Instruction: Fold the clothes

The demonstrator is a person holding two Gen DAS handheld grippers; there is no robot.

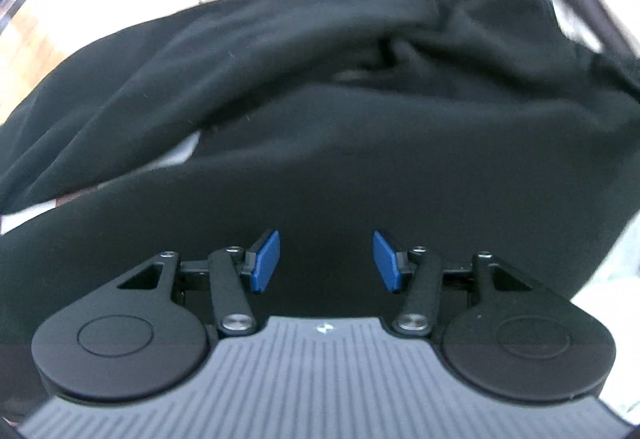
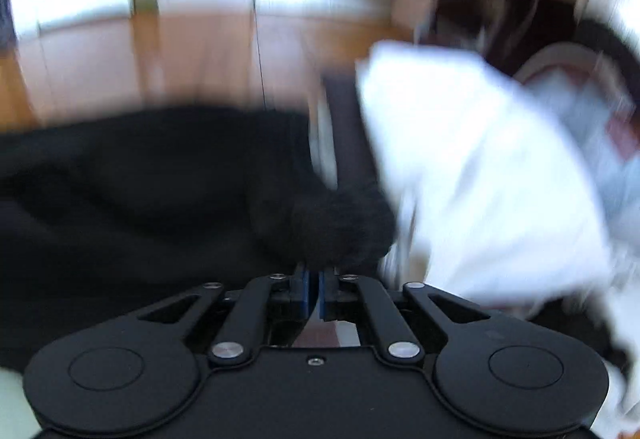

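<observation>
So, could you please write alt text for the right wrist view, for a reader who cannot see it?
The right gripper, its blue-padded jaws closed, pinches a bunched fold of black fleece-like garment that spreads out to the left. A heavily blurred white cloth fills the right side, and a wooden floor lies behind.

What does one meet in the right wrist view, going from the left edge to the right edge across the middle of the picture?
Black garment → the bunched black cloth above the shut right gripper → white garment → a blurred pale thing at the right edge.
</observation>
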